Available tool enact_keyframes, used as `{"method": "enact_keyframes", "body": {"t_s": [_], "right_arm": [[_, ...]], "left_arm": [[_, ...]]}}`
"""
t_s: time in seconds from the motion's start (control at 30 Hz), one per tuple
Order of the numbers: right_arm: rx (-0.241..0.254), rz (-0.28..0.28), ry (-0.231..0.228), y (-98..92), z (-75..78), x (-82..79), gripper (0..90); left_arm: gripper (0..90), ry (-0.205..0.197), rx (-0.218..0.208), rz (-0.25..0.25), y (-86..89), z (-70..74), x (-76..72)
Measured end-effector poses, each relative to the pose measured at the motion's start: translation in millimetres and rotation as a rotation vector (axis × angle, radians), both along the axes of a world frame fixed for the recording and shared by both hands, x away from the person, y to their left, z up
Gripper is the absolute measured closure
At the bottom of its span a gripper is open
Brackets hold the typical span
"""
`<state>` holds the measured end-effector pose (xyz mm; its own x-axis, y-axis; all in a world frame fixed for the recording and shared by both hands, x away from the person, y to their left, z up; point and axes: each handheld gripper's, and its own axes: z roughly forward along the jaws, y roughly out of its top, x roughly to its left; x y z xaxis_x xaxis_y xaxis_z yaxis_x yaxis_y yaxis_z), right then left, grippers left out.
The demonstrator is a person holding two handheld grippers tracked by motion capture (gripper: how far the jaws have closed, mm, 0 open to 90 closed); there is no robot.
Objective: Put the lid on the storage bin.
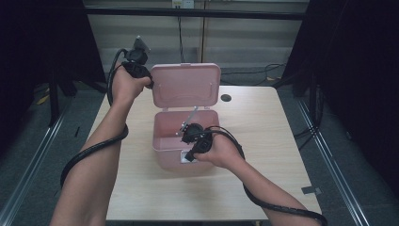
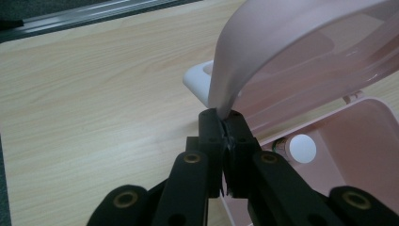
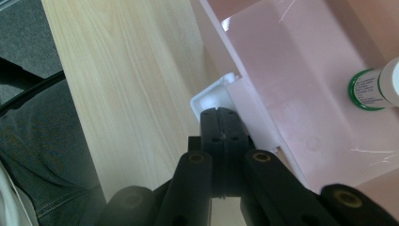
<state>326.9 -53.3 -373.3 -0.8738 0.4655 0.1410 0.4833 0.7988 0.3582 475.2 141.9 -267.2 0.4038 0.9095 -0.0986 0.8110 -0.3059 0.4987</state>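
A pink plastic box [image 1: 163, 141] stands mid-table with its lid [image 1: 186, 84] raised upright. My left gripper [image 1: 149, 83] is at the lid's upper left corner, shut on the lid's rim [image 2: 221, 94]. My right gripper [image 1: 189, 156] points down at the box's front rim, jaws shut [image 3: 225, 117], tips against the white latch [image 3: 211, 99]; nothing visibly sits between them. Inside the box [image 3: 301, 84] lies a small bottle with a green-ringed end [image 3: 371, 89]. In the left gripper view, a white round end [image 2: 302, 148] lies inside the box [image 2: 367, 141].
The light wooden table [image 1: 263, 141] has a dark round hole [image 1: 226, 98] behind the box at the right. A black cable [image 1: 94, 148] loops off the table's left edge, another trails off the front right. Dark curtains flank both sides.
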Motion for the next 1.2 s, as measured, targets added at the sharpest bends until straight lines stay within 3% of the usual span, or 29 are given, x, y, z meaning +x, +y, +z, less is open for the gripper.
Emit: {"method": "enact_keyframes", "body": {"t_s": [1.2], "right_arm": [[0.009,-0.011,-0.001,1.4,-0.5,3.0,90.0]], "left_arm": [[86.6,-0.007,-0.018,-0.011,3.5,-0.7,-15.7]]}}
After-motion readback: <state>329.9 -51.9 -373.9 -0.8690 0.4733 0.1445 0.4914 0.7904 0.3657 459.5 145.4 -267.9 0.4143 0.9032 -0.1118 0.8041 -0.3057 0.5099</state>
